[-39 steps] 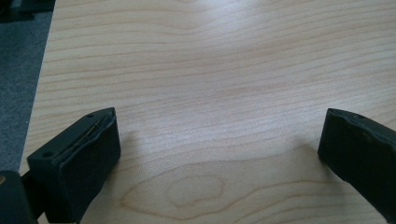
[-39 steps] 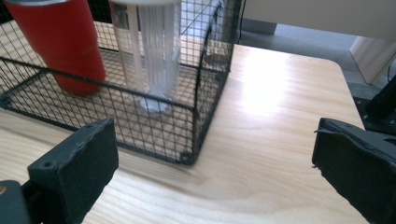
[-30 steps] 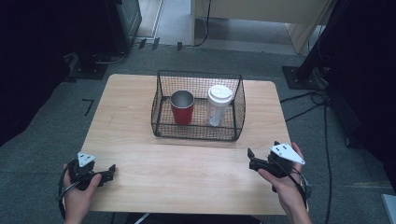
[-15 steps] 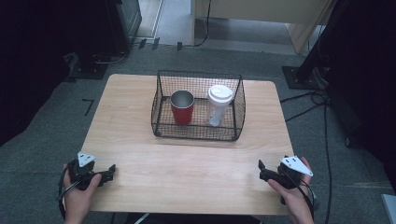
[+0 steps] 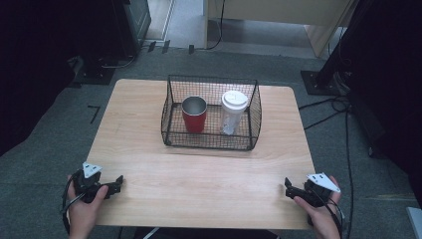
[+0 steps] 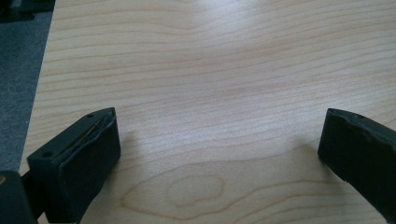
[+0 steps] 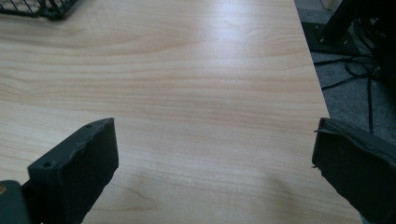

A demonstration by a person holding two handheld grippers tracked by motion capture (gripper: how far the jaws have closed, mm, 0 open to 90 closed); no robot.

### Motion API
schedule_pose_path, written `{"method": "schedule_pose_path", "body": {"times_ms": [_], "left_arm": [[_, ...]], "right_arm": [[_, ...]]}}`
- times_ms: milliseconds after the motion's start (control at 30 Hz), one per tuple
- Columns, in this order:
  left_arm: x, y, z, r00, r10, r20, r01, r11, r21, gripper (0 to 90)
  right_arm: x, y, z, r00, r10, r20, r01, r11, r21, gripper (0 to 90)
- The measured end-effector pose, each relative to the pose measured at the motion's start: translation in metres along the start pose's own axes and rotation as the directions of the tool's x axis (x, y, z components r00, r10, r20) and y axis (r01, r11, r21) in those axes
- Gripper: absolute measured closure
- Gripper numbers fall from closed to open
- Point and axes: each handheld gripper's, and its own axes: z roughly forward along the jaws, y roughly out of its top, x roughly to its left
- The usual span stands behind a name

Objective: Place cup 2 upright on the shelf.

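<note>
Basket (image 5: 211, 142) sits at the middle-back of the table (image 5: 199, 174), black wire, and it's got two things in it: a red cup (image 5: 194, 114) on the left and a white lidded cup (image 5: 234, 112) on the right, both upright, side by side but not touching as far as I can tell.

My left gripper (image 5: 118, 183) is down at the near left corner of the table, in the hand (image 5: 84, 209), pointing right. From the left gripper view the jaws are spread wide with nothing but bare wood between them.

Right gripper (image 5: 287, 186) is at the near right corner, held in the other hand (image 5: 321, 214), pointing left. Same deal in the right gripper view: jaws wide apart, gripping nothing, plain tabletop in between. I can just catch a corner of the basket at the top left of that view, and some cables (image 7: 350, 70) on the floor (image 7: 355, 102) off the table edge.

Both grippers are well apart from the basket and from each other.
</note>
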Motion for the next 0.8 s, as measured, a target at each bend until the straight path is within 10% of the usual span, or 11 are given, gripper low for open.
{"method": "schedule_pose_path", "body": {"times_ms": [800], "left_arm": [[0.000, 0.000, 0.000, 1.0000, 0.000, 0.000, 0.000, 1.0000, -0.001, 0.0]], "right_arm": [[0.002, 0.003, 0.011, 0.9980, 0.001, -0.062, 0.007, 0.991, 0.130, 0.0]]}}
